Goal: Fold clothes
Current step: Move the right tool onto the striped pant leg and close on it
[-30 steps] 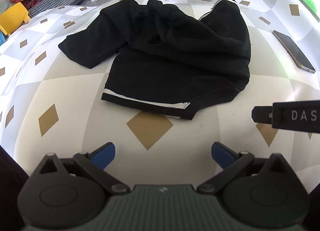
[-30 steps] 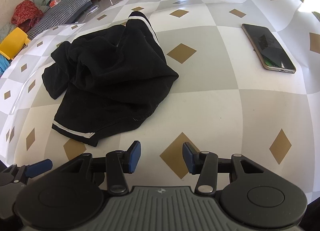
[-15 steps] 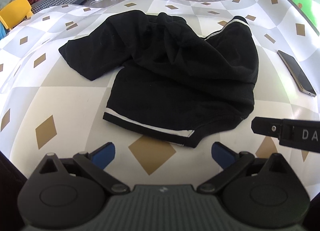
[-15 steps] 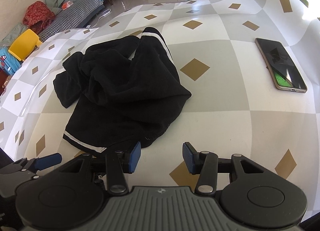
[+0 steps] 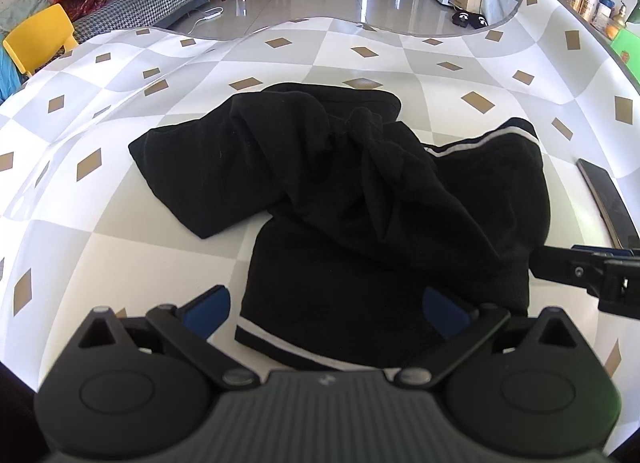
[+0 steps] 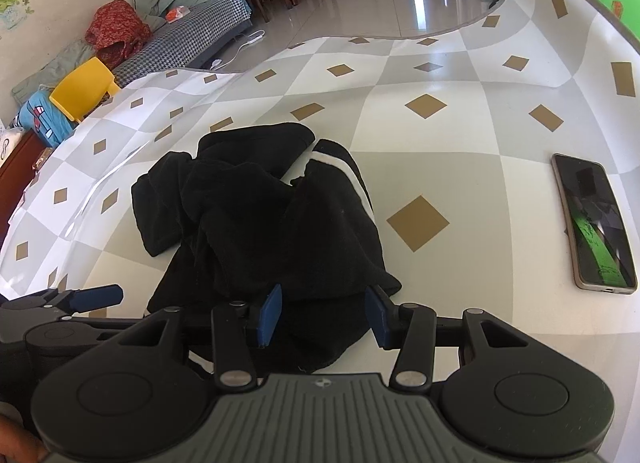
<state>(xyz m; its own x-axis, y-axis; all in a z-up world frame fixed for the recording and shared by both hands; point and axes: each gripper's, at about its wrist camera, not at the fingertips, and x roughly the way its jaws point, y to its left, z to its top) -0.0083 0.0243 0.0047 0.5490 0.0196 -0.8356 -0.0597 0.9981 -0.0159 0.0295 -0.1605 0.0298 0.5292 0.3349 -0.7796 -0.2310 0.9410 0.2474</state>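
Checkered tabletop [image 5: 120,247] w/ crumpled black white-striped shorts [image 5: 360,203].

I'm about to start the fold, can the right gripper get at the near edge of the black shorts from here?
Probably yes: the right gripper is open just over the near edge of the black shorts, with nothing between them.

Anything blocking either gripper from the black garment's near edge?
Nothing visible. The black garment lies directly below the open left gripper and right gripper. The phone sits off to the right, apart from it.
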